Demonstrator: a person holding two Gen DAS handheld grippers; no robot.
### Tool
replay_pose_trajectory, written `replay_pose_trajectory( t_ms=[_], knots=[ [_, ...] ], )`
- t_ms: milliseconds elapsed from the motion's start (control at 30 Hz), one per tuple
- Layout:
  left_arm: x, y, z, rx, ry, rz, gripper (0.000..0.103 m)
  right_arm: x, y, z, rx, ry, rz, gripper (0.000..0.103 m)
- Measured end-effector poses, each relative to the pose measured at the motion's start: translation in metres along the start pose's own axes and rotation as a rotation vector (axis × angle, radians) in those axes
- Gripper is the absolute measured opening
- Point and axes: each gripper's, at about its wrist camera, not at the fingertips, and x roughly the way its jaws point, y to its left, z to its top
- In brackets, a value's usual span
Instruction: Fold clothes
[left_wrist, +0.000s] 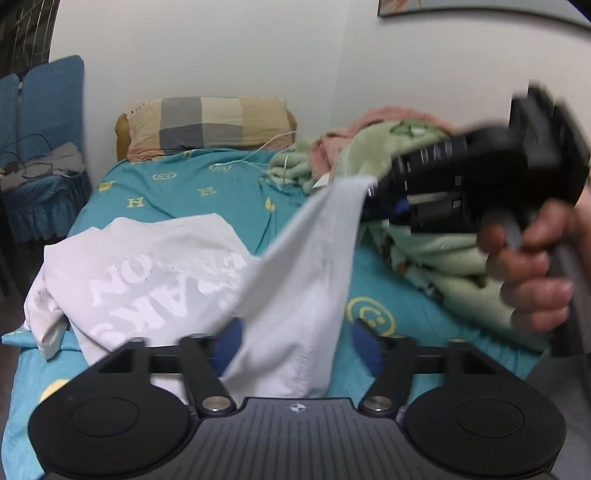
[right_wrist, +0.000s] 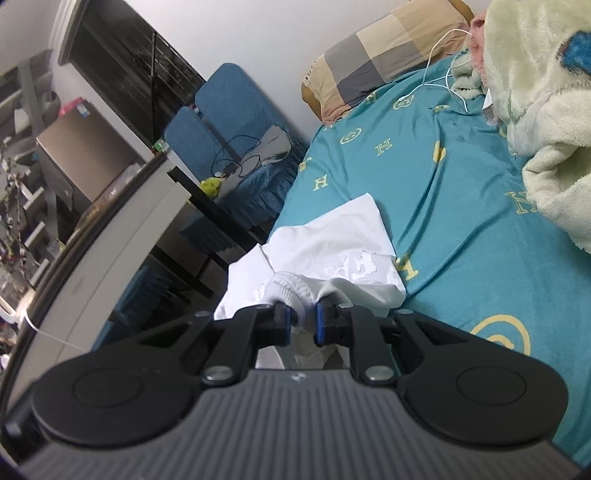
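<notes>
Nearest, the left tool (left_wrist: 295, 343) stands wide apart with a band of the white shirt (left_wrist: 155, 273) draped between its fingers, gripping nothing as far as can be seen. That band climbs up and to the right to the right tool (left_wrist: 373, 192), whose fingers are closed on a ribbed edge of the shirt (right_wrist: 295, 291), seemingly the collar. So the taut cloth runs lengthwise from the left tool to the right one, and the left is nearer the loose part. Beyond, the shirt's crumpled body, with pale lettering, lies on the teal bed (left_wrist: 177, 192), toward its left edge.
</notes>
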Motion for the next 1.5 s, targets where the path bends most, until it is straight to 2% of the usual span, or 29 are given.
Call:
replay_pose_trajectory(
  t_ms=[100,267,400,500,567,667,733,767,800,833,933,1000,1100,1167,1367,1500],
  knots=[
    [0.017,-0.019,-0.004,0.037,-0.023,0.121,0.081,-0.005,-0.001,-0.001,0.014,-0.024,0.017,0.016],
    [0.038,-0.031,-0.014,-0.025,-0.07,0.346,0.082,-0.014,0.001,-0.005,0.032,-0.07,0.054,0.016],
    [0.036,-0.013,-0.016,-0.17,-0.077,0.552,0.083,-0.021,0.005,-0.007,0.024,-0.115,0.049,0.016],
    [0.021,0.009,-0.02,-0.317,-0.05,0.636,0.082,-0.025,0.004,-0.008,0.018,-0.149,0.015,0.016],
    [0.01,0.016,-0.018,-0.364,-0.061,0.634,0.081,-0.024,0.002,-0.01,0.025,-0.156,-0.004,0.016],
    [-0.006,0.022,-0.013,-0.411,-0.093,0.606,0.063,-0.017,0.002,-0.014,-0.005,-0.136,-0.06,0.016],
    [-0.017,0.026,-0.009,-0.441,-0.113,0.587,0.037,-0.009,0.002,-0.017,-0.026,-0.102,-0.097,0.016],
    [-0.023,0.028,-0.008,-0.457,-0.124,0.578,0.03,-0.005,0.001,-0.019,-0.028,-0.081,-0.113,0.017],
    [-0.028,0.03,-0.006,-0.472,-0.134,0.568,0.018,-0.001,0.0,-0.021,-0.029,-0.06,-0.129,0.017],
    [-0.034,0.032,-0.004,-0.487,-0.145,0.559,0.014,0.004,-0.002,-0.023,-0.03,-0.039,-0.146,0.017],
    [-0.051,0.037,0.003,-0.529,-0.184,0.527,0.008,0.015,-0.007,-0.029,-0.026,0.02,-0.189,0.02],
    [-0.061,0.042,0.011,-0.54,-0.225,0.496,0.008,0.019,-0.012,-0.03,-0.001,0.071,-0.193,0.027],
    [-0.072,0.051,0.02,-0.567,-0.258,0.451,0.008,0.021,-0.02,-0.034,0.055,0.149,-0.163,0.039],
    [-0.074,0.056,0.022,-0.591,-0.256,0.418,0.008,0.017,-0.017,-0.038,0.05,0.185,-0.138,0.039],
    [-0.07,0.063,0.017,-0.622,-0.235,0.389,0.007,0.008,0.012,-0.05,-0.066,0.172,-0.098,0.039],
    [-0.066,0.065,0.014,-0.628,-0.235,0.387,0.008,0.018,0.018,-0.054,-0.037,0.116,-0.143,0.039]
  ],
)
